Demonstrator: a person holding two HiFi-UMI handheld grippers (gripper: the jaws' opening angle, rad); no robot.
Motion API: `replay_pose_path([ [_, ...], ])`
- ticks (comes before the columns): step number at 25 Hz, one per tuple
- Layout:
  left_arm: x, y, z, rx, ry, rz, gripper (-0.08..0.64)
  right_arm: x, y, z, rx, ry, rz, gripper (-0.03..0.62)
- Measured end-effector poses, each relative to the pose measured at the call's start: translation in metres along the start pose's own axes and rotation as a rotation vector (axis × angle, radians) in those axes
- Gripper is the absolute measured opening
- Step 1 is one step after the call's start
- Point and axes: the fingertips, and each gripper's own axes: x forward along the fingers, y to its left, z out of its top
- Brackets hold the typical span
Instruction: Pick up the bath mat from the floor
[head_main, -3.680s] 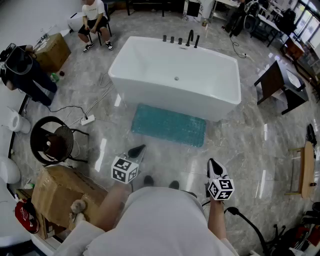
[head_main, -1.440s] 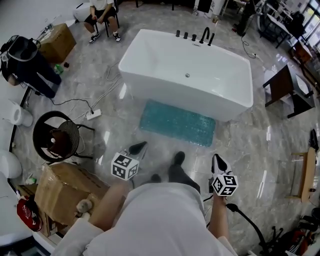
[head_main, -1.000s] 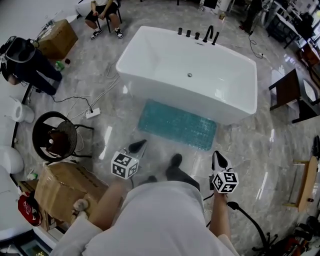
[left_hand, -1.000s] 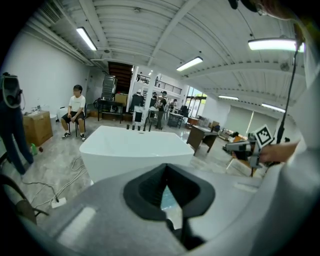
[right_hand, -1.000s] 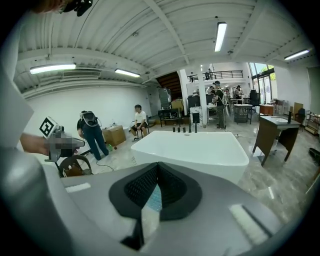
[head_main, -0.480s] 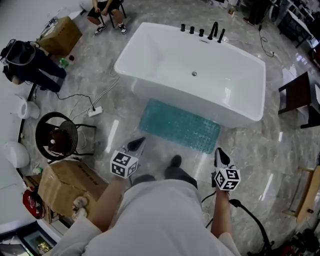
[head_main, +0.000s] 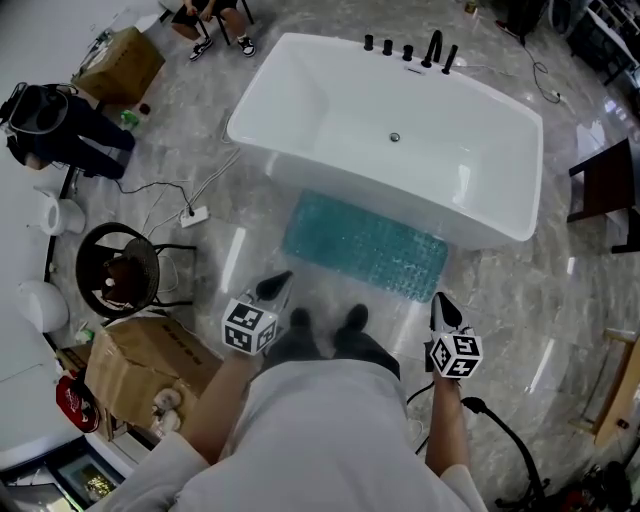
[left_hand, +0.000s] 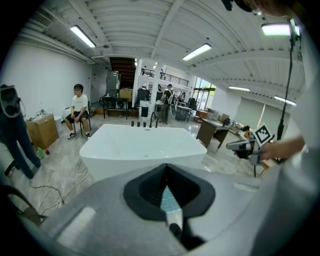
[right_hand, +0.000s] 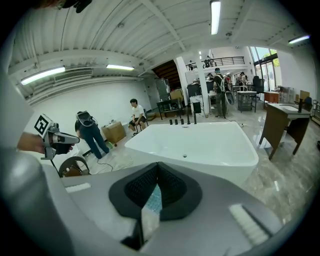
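**Head view.** The bath mat (head_main: 365, 245) lies flat on the floor (head_main: 500, 290), with its far edge just beside the near long wall of the bathtub (head_main: 330, 172). The person's shoes stand near the mat's near edge. The left gripper (head_main: 274, 287) is held off the mat's near-left corner and the right gripper (head_main: 439, 308) by its near-right corner. Neither touches the mat.

**Left gripper view.** The left gripper (left_hand: 166, 169) has its jaws clenched together on nothing. A teal strip of mat (left_hand: 167, 200) shows past the jaws, with the bathtub (left_hand: 145, 145) beyond.

**Right gripper view.** The right gripper (right_hand: 157, 169) is likewise clenched and empty. The mat (right_hand: 154, 200) shows as a teal strip past the jaws.

**Assessment.** The step in hand appears to be the approach, and no grasp has begun. Both jaws should be parted before descending. One gripper should go to each near corner, with a lower jaw worked under the edge, since the mat sits flush on smooth floor. Both should clamp firmly and lift evenly, so the mat neither folds nor drags against the tub wall.
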Motion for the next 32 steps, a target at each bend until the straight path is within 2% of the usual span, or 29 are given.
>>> replay_pose_path([
  [5,0.000,0.028,0.003,0.018,-0.002,-0.006,0.002,0.016,0.018,-0.008,0.003,0.024,-0.004,0.005],
  [9,0.003,0.059,0.005,0.038,0.005,-0.019,0.002,0.029,0.031,-0.013,0.012,0.036,-0.040,0.005],
  [18,0.021,0.121,0.008,0.067,0.028,-0.145,0.002,0.064,0.069,-0.021,0.019,0.057,-0.147,0.005],
  [24,0.053,0.155,0.010,0.077,0.001,-0.168,0.002,0.095,0.063,-0.025,0.023,0.045,-0.217,0.005],
  [27,0.075,0.163,0.003,0.081,0.022,-0.173,0.002,0.107,0.051,-0.030,0.026,0.051,-0.244,0.005],
  [32,0.114,0.177,-0.014,0.079,0.053,-0.175,0.002,0.131,0.027,-0.044,0.082,0.035,-0.268,0.005],
])
